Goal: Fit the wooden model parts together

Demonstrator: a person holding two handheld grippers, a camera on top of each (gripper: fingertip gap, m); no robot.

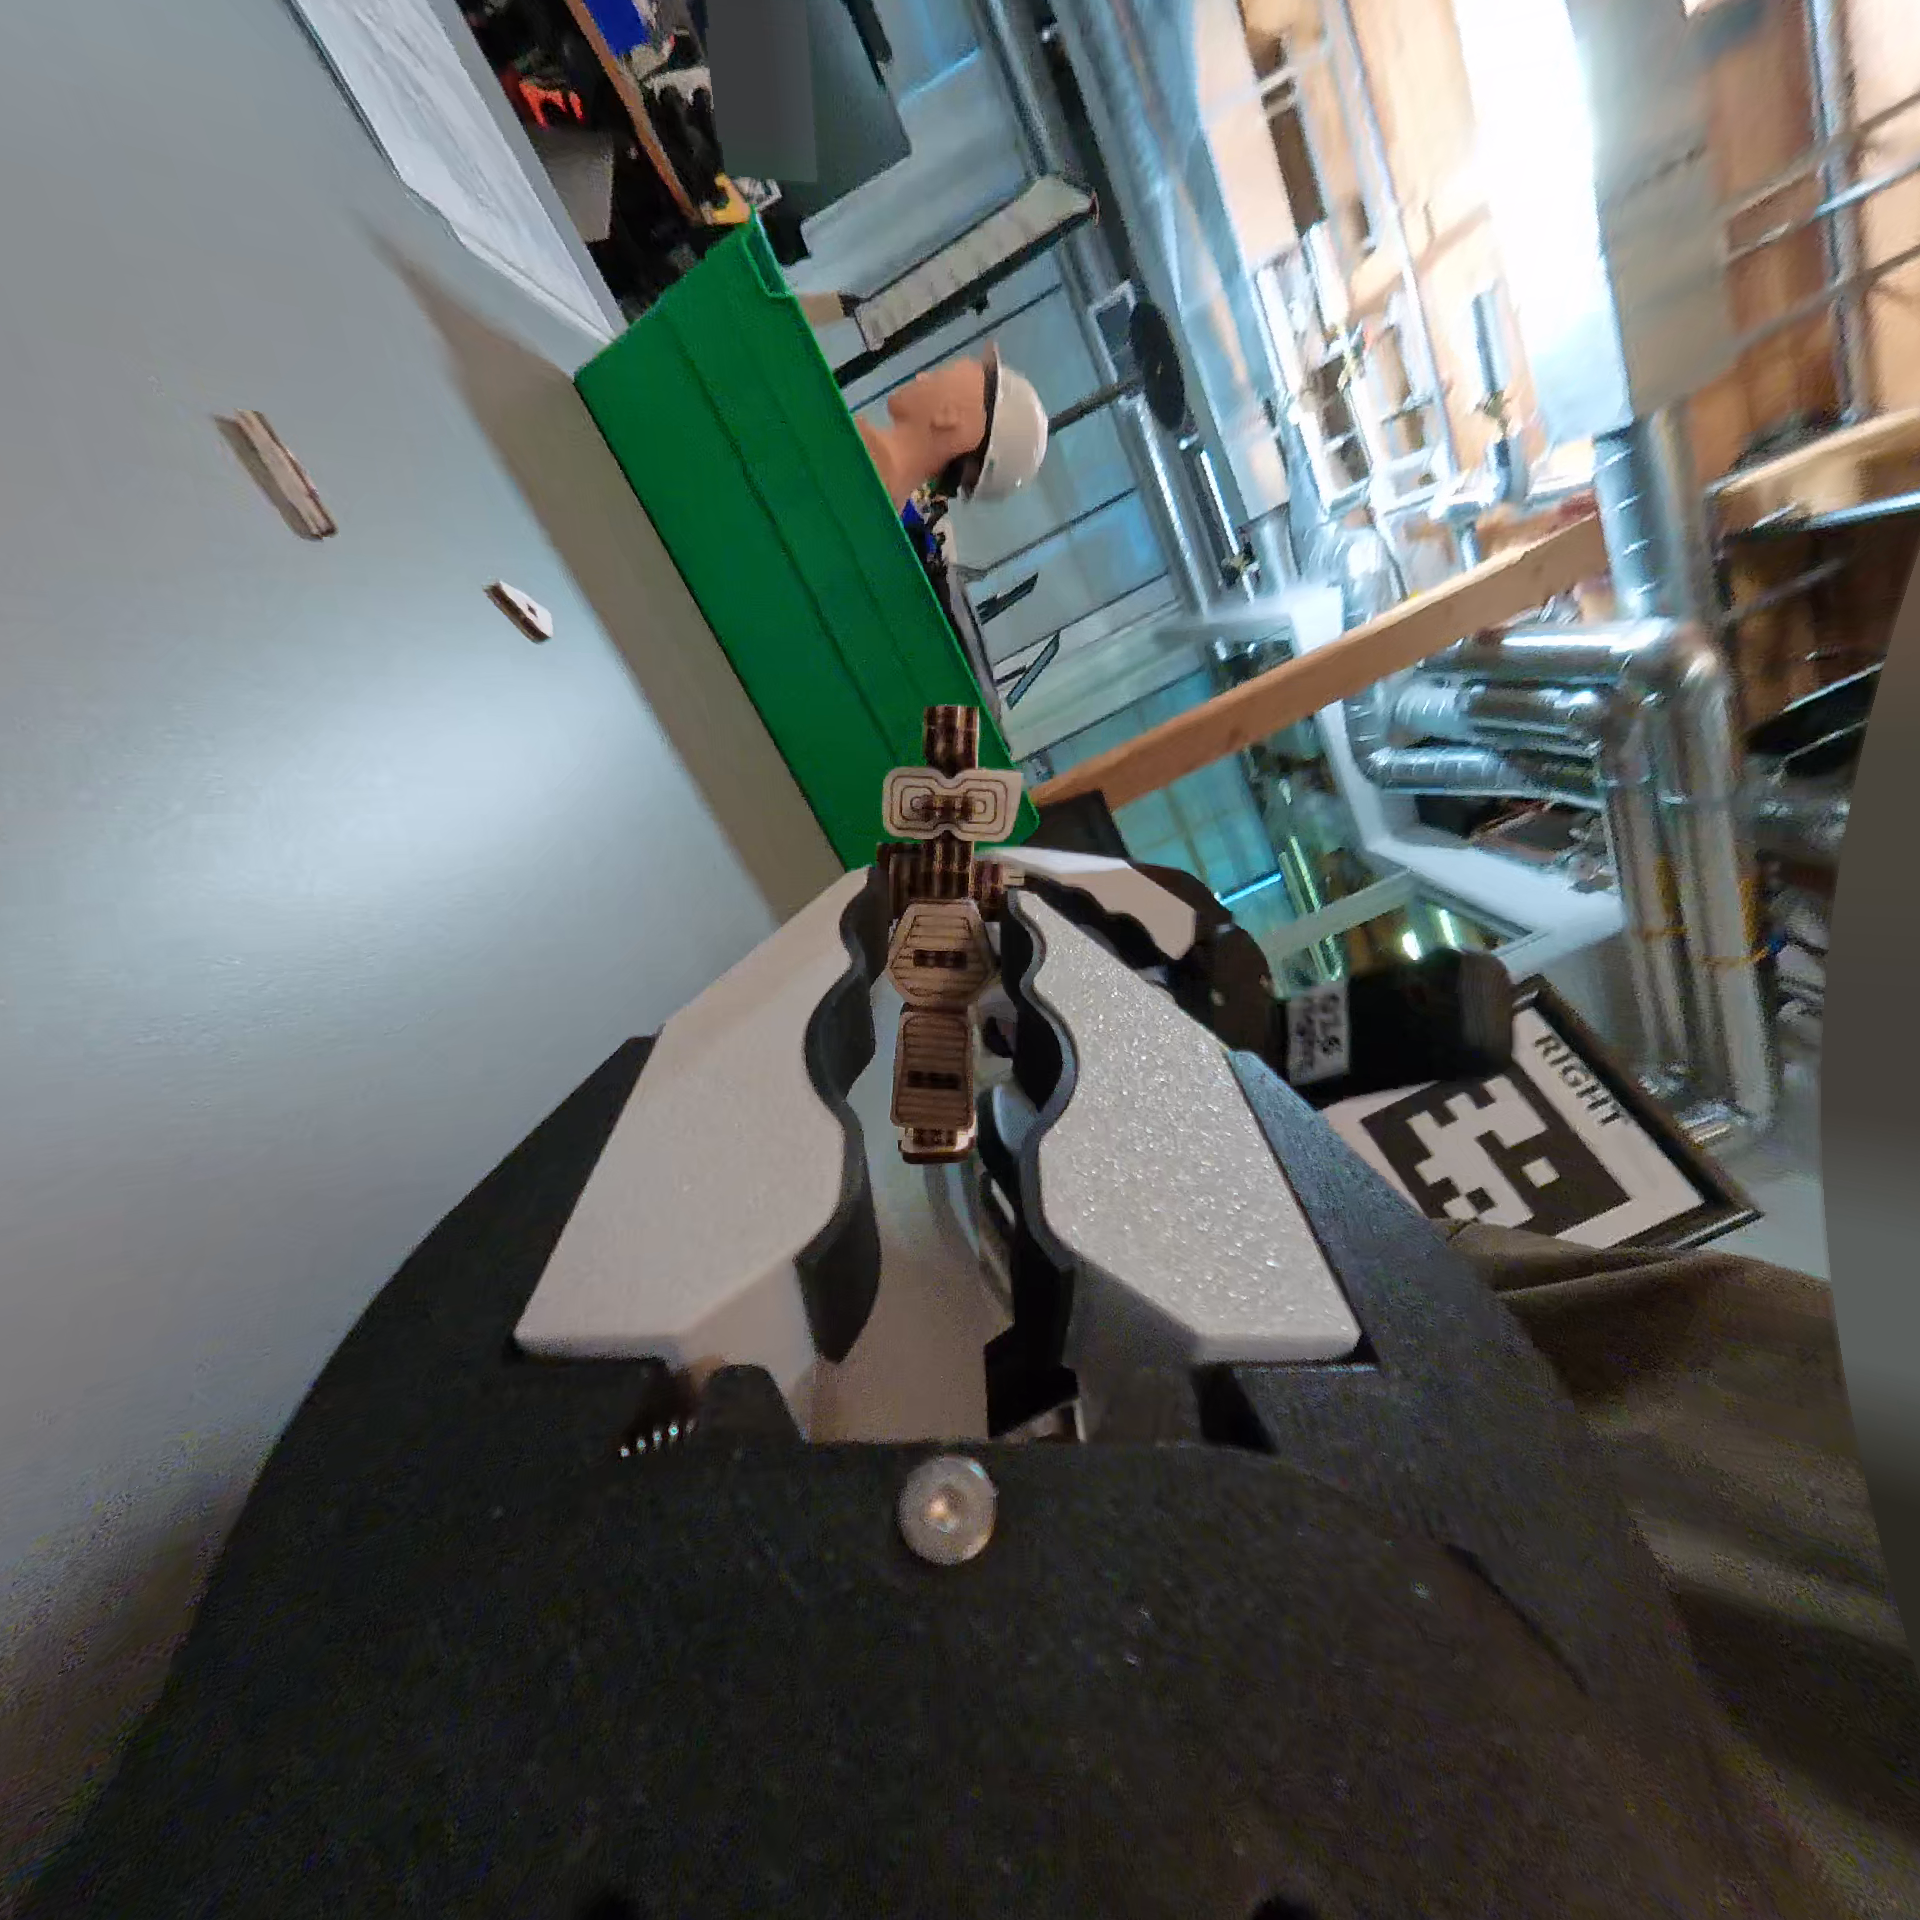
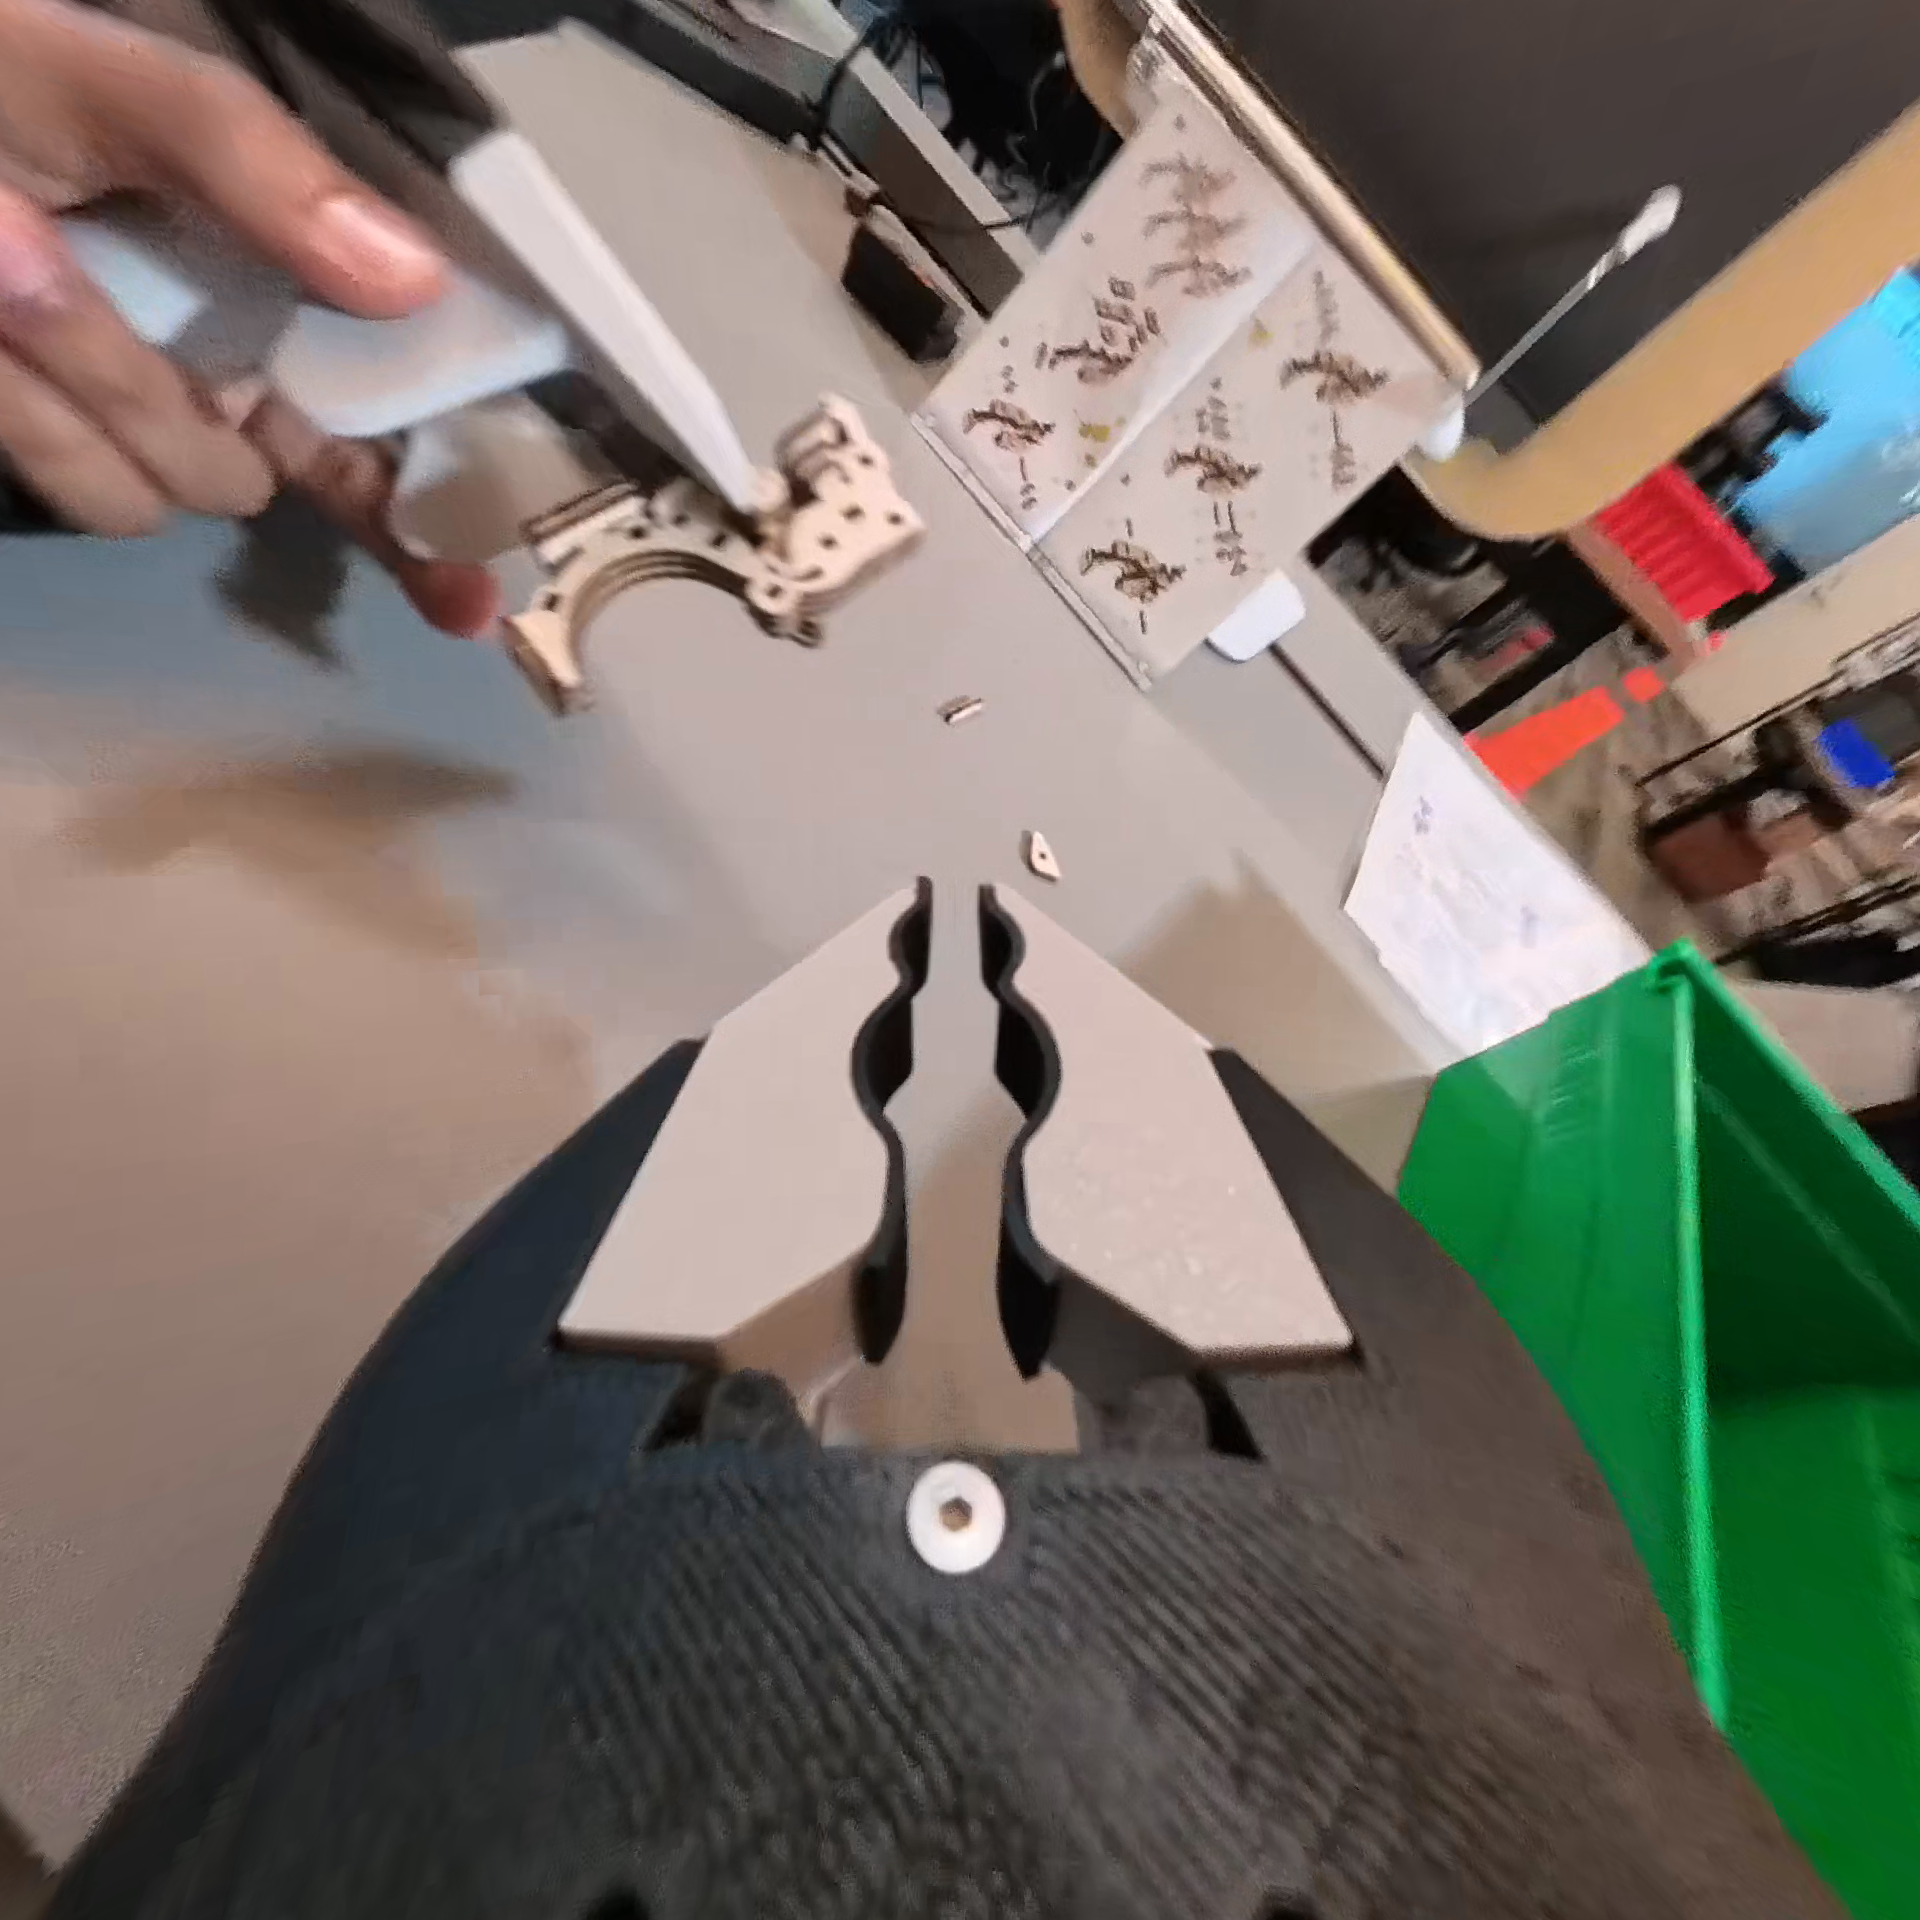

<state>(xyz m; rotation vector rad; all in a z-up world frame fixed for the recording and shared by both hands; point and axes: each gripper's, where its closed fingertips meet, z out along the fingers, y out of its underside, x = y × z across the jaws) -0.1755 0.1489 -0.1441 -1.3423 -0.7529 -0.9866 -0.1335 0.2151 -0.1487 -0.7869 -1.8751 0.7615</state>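
**Left gripper holds the wooden model; right gripper empty over the worktop**

In the left wrist view, two small wooden pieces (image 1: 275, 475) and (image 1: 520, 610) lie apart on the pale worktop (image 1: 260, 831) at the upper left of the frame. At centre, the left gripper (image 1: 940, 914) is clamped on the partly built wooden model (image 1: 935, 935), which stands up between its fingertips with engraved panels facing the camera. Behind it a green bin (image 1: 769, 520) runs toward the upper middle, and at lower right the right gripper's body (image 1: 1226, 966) shows with a black-and-white marker card (image 1: 1496, 1153).

In the right wrist view, a hand (image 2: 177, 312) at upper left grips the left gripper (image 2: 753, 494), whose tips pinch the wooden model (image 2: 727, 540) above the worktop (image 2: 312, 987); curved arches of the model hang to its left. At centre, the right gripper (image 2: 954, 894) holds nothing, its jaws standing a narrow gap apart. Just beyond its tips lie two loose wooden pieces (image 2: 960, 710) and (image 2: 1042, 856). Farther right sit an instruction sheet (image 2: 1184, 395) and, at lower right, the green bin (image 2: 1714, 1299).
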